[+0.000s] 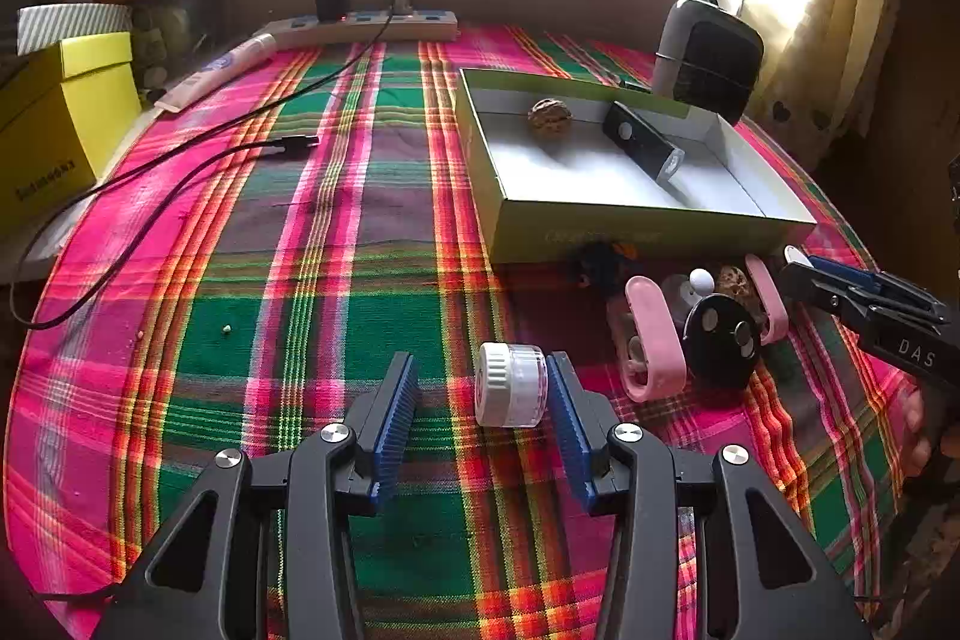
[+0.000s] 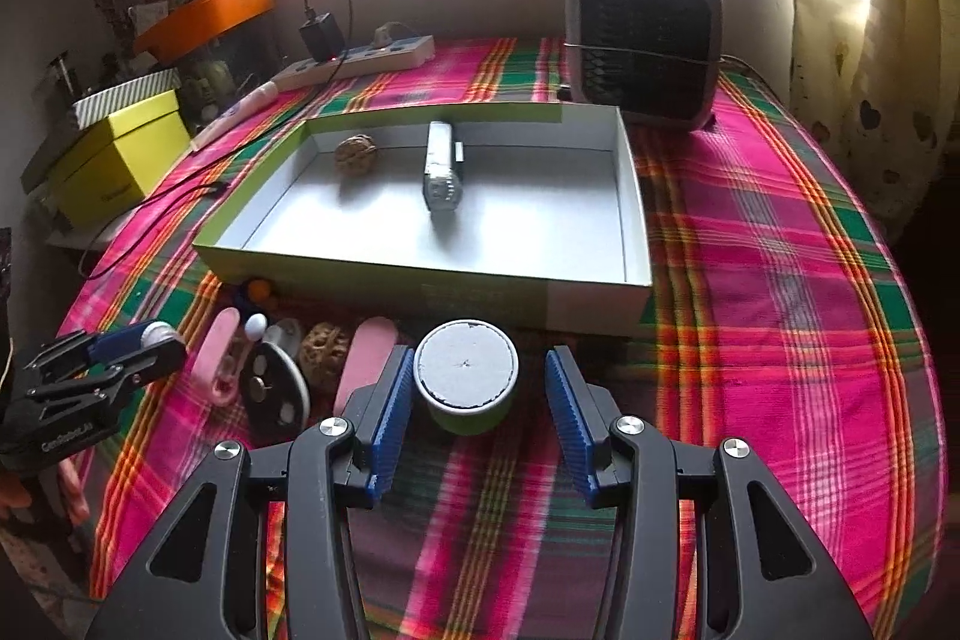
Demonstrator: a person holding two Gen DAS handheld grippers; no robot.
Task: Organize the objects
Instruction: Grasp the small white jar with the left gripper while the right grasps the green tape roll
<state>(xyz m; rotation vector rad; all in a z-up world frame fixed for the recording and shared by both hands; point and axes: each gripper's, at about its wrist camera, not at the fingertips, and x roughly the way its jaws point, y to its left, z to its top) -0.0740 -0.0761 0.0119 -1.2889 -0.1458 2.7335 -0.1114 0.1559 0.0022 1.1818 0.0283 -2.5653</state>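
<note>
A shallow green box (image 2: 633,196) with a white floor holds a walnut (image 2: 356,154) and a black and silver device (image 2: 443,172). In front of it lie pink clips (image 2: 366,361), a black round disc (image 2: 273,391) and another walnut (image 2: 324,352). My left gripper (image 1: 483,406) is open; a small clear jar with a white cap (image 1: 510,385) lies on its side between the fingers, against the right pad only. My right gripper (image 2: 480,394) is open around a green cylinder with a grey top (image 2: 465,373), which touches the left pad only.
A fan heater (image 2: 645,46) stands behind the box. A power strip (image 1: 360,25) with a charger and a black cable (image 1: 198,142) lies at the back left. A yellow box (image 1: 54,118) sits off the left edge. The plaid cloth (image 2: 780,250) covers the table.
</note>
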